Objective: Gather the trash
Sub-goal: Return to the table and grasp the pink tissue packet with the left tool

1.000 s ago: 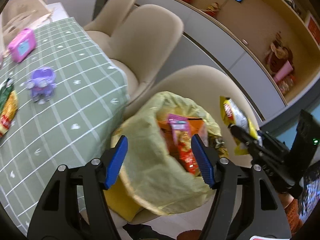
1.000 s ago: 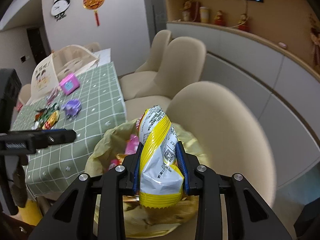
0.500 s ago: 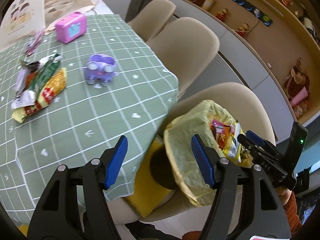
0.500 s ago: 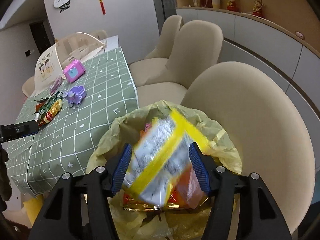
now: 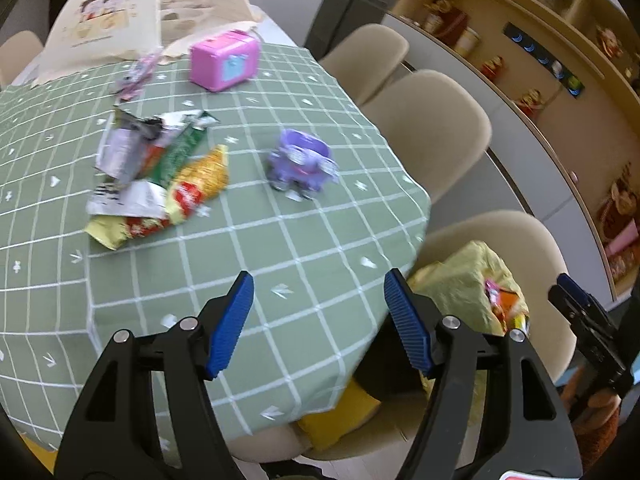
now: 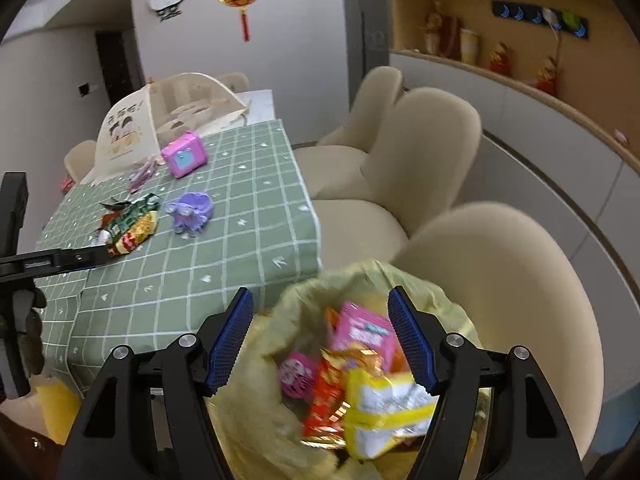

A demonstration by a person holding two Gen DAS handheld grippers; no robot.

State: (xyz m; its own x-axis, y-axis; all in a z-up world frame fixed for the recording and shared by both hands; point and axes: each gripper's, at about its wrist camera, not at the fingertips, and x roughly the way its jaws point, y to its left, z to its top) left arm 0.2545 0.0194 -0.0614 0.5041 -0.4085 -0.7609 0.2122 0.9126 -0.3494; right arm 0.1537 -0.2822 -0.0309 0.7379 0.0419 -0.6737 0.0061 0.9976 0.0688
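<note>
A yellow trash bag (image 6: 256,408) stands on a beige chair, full of snack wrappers. The yellow-and-white snack packet (image 6: 384,412) lies loose on top of them, free of the pads. My right gripper (image 6: 320,336) hovers over the bag's mouth, its jaws opening and empty. My left gripper (image 5: 316,320) is over the green checked tablecloth (image 5: 240,248), jaws opening with nothing between them. A pile of wrappers (image 5: 156,176) lies on the table beyond it, also visible as wrappers (image 6: 132,228) in the right wrist view. The bag (image 5: 464,288) shows at the right of the left wrist view.
A purple toy (image 5: 300,164) and a pink box (image 5: 224,60) sit on the table, with a paper bag (image 5: 112,12) behind. Beige chairs (image 6: 424,152) line the table's right side. A curved cabinet (image 6: 560,136) with shelves runs along the wall.
The right gripper opened and dropped the yellow packet into the bag. The left gripper swung away from the bag to over the table, toward the wrapper pile.
</note>
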